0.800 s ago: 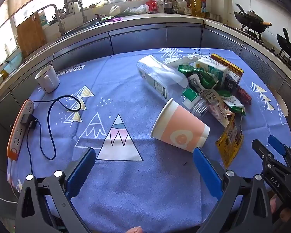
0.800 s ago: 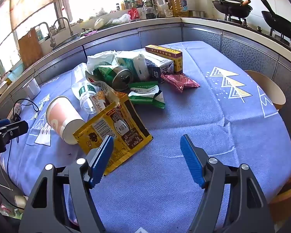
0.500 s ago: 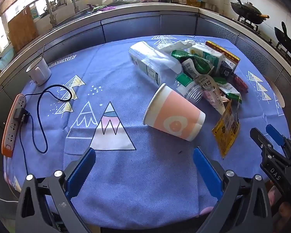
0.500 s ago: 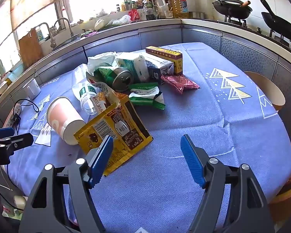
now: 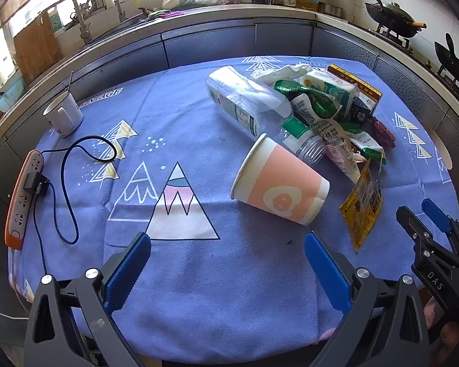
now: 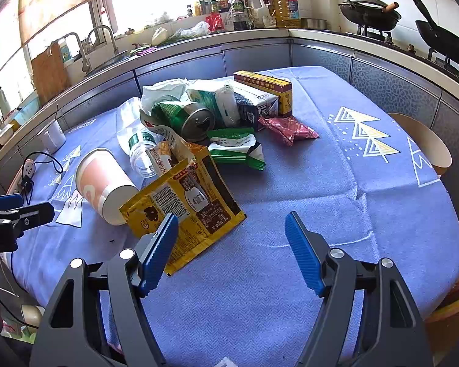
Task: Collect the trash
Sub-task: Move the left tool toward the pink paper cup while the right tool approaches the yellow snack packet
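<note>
Trash pile on a table (image 6: 321, 183) covered with a blue mountain-print cloth, with the pink paper cup (image 5: 280, 185) taken as landmark. The cup lies on its side, mouth toward the white mug (image 5: 63, 113) and the orange power strip (image 5: 23, 195), both well apart from it. Touching the cup's upper side is a clear plastic bottle (image 5: 248, 104), also lying down; beyond the bottle sit a green can (image 6: 188, 117), a milk carton (image 6: 254, 104) and a yellow-red box (image 6: 264, 90). Just beside the cup's base lies a torn yellow snack wrapper (image 6: 186, 205); green wrappers (image 6: 237, 150) and a red wrapper (image 6: 287, 128) lie farther off. The left hand-held gripper (image 5: 228, 263) hovers near the cup, jaws spread wide and holding nothing. The right hand-held gripper (image 6: 231, 246) is likewise spread and empty, its left finger over the yellow wrapper's corner.
</note>
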Motion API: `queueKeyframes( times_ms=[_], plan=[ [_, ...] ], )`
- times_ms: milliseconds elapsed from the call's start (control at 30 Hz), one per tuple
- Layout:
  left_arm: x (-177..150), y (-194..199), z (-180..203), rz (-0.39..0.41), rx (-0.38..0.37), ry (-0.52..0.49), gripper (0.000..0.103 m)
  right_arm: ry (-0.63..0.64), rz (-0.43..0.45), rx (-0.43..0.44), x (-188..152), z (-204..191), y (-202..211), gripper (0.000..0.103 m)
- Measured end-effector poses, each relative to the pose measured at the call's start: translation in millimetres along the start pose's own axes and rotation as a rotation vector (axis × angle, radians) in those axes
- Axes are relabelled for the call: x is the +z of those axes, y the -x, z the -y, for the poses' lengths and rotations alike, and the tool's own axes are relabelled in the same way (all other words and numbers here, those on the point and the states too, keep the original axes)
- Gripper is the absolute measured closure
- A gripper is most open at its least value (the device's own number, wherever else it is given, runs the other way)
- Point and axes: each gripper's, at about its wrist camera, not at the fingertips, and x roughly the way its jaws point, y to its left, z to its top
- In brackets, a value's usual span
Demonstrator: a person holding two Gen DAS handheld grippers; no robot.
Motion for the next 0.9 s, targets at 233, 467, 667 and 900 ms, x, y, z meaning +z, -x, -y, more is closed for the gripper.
queueKeyframes(
  times_ms=[233,467,667,900],
  plan=[
    [6,1,-7,0.040,0.070,-0.002,0.003,0.002,-0.003,-0.001,-1,-1,0,0.031],
    [10,3,-11,0.061,0.105,0.012,0.003,0.009,-0.010,-0.003,-2,-3,-2,0.031],
    [10,2,-17,0.059,0.134,0.034,0.003,0.019,-0.005,0.002,-2,-6,-2,0.031],
    [10,-2,-21,0.062,0.129,0.045,0.003,0.029,-0.003,0.006,-2,-7,-2,0.031]
  ],
)
